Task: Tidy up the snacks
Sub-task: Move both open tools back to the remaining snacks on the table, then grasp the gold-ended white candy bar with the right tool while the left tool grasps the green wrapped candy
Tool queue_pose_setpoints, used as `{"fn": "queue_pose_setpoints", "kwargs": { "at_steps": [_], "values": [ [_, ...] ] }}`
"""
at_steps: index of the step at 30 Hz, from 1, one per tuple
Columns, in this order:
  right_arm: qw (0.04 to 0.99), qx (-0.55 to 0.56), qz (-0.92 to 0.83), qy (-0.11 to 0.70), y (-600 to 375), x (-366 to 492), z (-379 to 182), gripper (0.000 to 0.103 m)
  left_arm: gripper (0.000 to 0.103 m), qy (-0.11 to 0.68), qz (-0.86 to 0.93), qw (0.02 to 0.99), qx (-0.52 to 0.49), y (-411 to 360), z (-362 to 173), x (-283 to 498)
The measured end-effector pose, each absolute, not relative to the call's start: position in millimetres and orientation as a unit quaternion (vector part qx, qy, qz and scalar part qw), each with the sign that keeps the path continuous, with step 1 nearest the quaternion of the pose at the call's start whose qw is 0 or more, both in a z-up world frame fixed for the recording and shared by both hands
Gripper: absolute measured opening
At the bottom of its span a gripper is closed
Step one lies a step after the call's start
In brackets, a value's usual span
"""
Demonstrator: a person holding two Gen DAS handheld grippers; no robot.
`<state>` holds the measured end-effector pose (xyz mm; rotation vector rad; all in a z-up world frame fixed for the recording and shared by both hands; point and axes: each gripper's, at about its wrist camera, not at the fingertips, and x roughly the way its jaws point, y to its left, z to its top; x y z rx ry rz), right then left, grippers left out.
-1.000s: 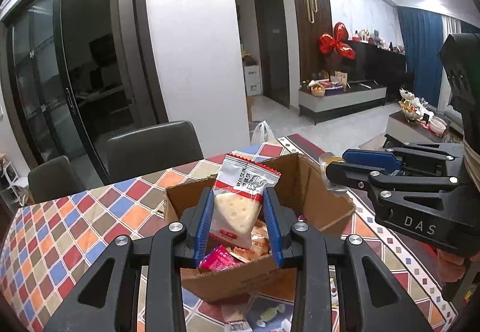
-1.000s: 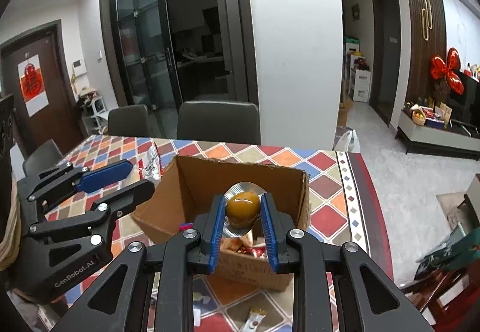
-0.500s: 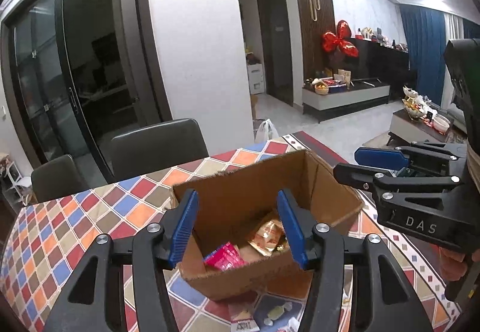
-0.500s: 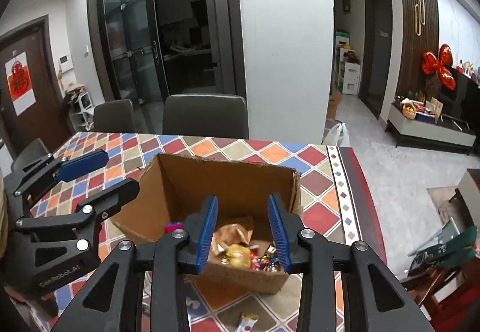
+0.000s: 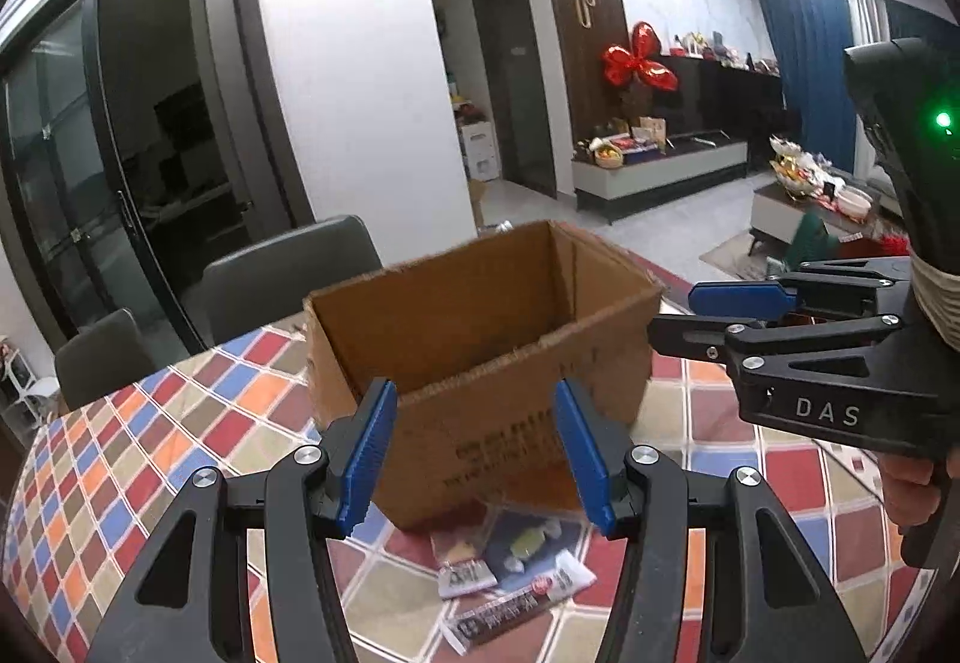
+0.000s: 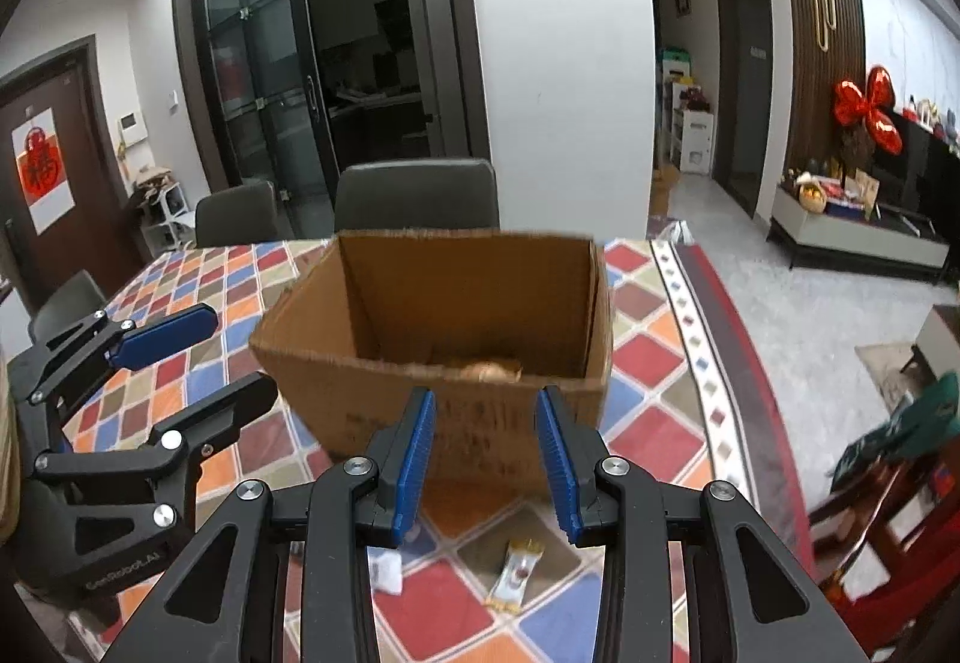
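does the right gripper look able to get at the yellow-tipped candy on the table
Probably yes. The right gripper is open and empty, and the candy lies bare on the table just below it, in front of the box, with nothing between.

The right gripper, jaws apart and empty, faces the open brown cardboard box on the checkered tablecloth.
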<state>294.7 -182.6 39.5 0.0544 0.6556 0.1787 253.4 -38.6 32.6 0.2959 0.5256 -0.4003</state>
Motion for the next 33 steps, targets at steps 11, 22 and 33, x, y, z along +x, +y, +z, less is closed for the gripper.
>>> {"fn": "queue_pose_setpoints", "kwargs": {
  "at_steps": [11,22,33],
  "values": [
    [0.923,0.041,0.076,0.376,-184,285,-11,0.036,0.054,0.319,-0.211,0.912,0.150,-43,-15,250],
    [0.900,0.051,0.065,0.428,-185,282,-60,0.036,0.053,0.378,-0.220,0.886,0.154,-45,-64,258],
    [0.880,0.059,0.060,0.468,-186,292,-93,0.036,0.051,0.429,-0.214,0.865,0.148,-46,-99,282]
  ]
}}
